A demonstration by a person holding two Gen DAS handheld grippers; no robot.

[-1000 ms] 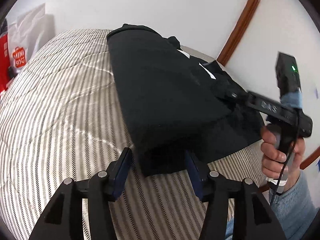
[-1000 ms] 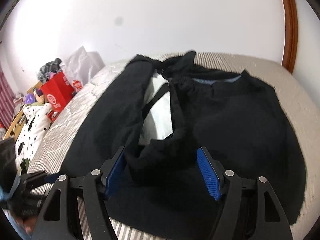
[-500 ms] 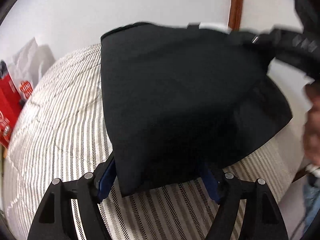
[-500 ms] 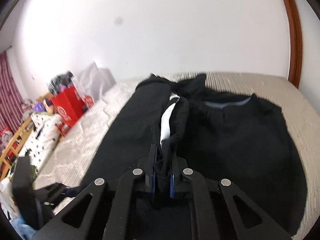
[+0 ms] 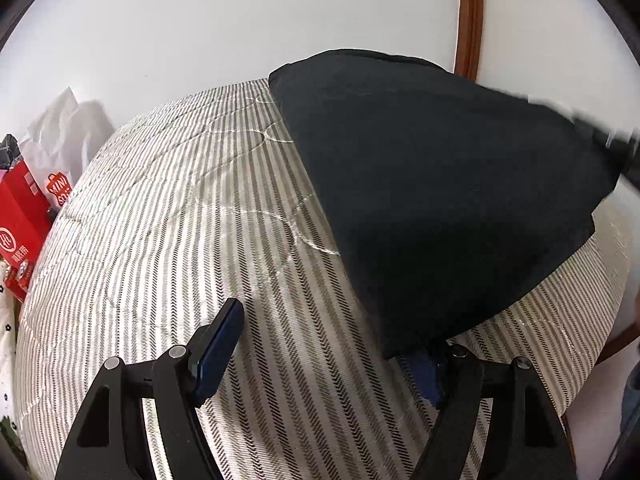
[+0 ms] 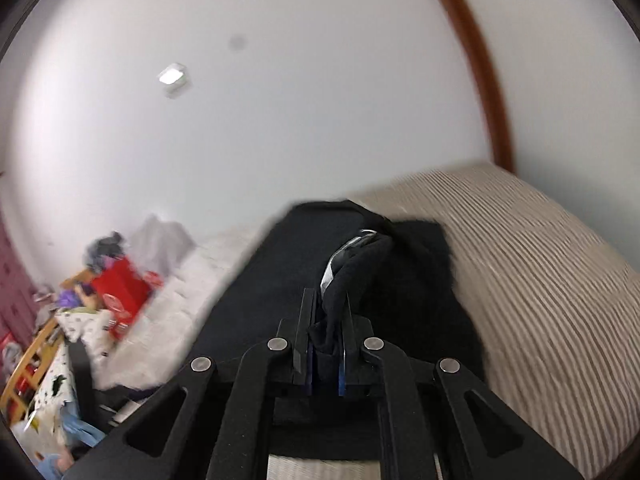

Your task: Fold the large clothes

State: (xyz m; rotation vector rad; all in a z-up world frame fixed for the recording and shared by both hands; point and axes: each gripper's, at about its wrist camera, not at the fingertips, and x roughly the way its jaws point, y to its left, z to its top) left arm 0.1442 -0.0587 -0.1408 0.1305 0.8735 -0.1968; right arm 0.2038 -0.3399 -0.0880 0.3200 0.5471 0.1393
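A large black garment (image 5: 440, 184) lies on the striped bed cover (image 5: 180, 240), bunched up toward the right in the left wrist view. My left gripper (image 5: 324, 348) stands open low over the cover. Its left finger (image 5: 224, 332) is bare, and the garment's near corner drapes over the tip of the right one. In the right wrist view, my right gripper (image 6: 326, 320) is shut on a raised fold of the black garment (image 6: 272, 280), a white lining strip showing just beyond the pads. That view is blurred by motion.
A red shopping bag (image 5: 20, 216) and a white bag (image 5: 64, 120) sit past the bed's left side, with more clutter near a wooden frame (image 6: 28, 360). A white wall with brown wooden trim (image 5: 468, 12) stands behind the bed. The bed's edge curves off at right (image 6: 540, 280).
My right gripper closed on a fold of the garment and pulled it along, folding one side over. My left gripper opened wider, and the garment now lies right of its gap.
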